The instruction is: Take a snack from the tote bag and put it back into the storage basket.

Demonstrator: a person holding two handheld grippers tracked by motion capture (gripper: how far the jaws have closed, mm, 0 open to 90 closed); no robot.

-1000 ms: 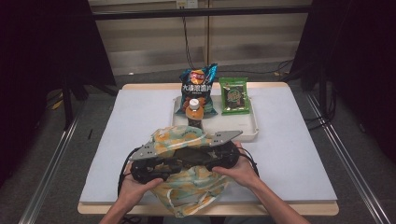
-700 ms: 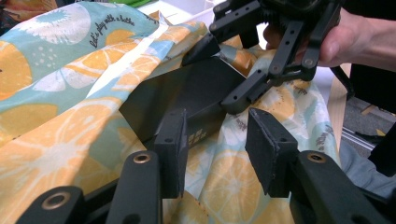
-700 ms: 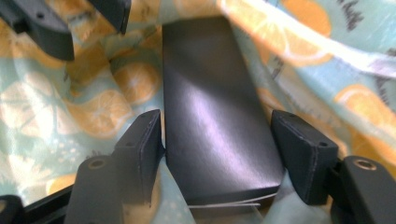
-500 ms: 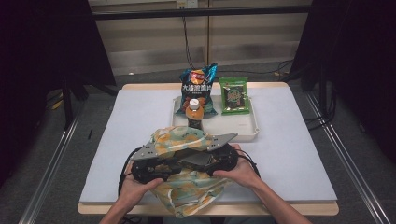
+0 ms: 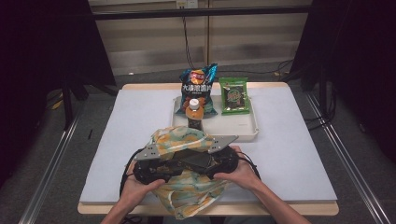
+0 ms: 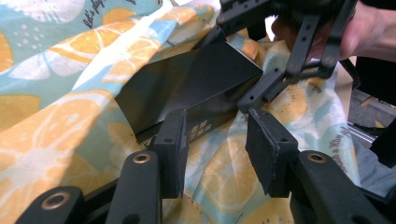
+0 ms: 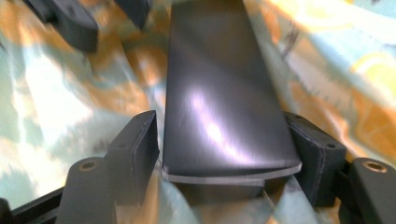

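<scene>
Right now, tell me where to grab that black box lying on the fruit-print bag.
Grip the black box across its narrow width at the near end, coming in along its length as the right tongs do: the long flat sides are parallel, and the fruit-print bag leaves that end exposed.

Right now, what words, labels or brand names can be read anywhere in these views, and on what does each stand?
"let's play": fruit-print bag, small script near the top edge, partly cut off.
"大波浪薯片": chip bag, roughly legible.
Green snack packet: print too small.
Drink bottle: label unreadable.
Black box: pale side print, too blurred.
</scene>
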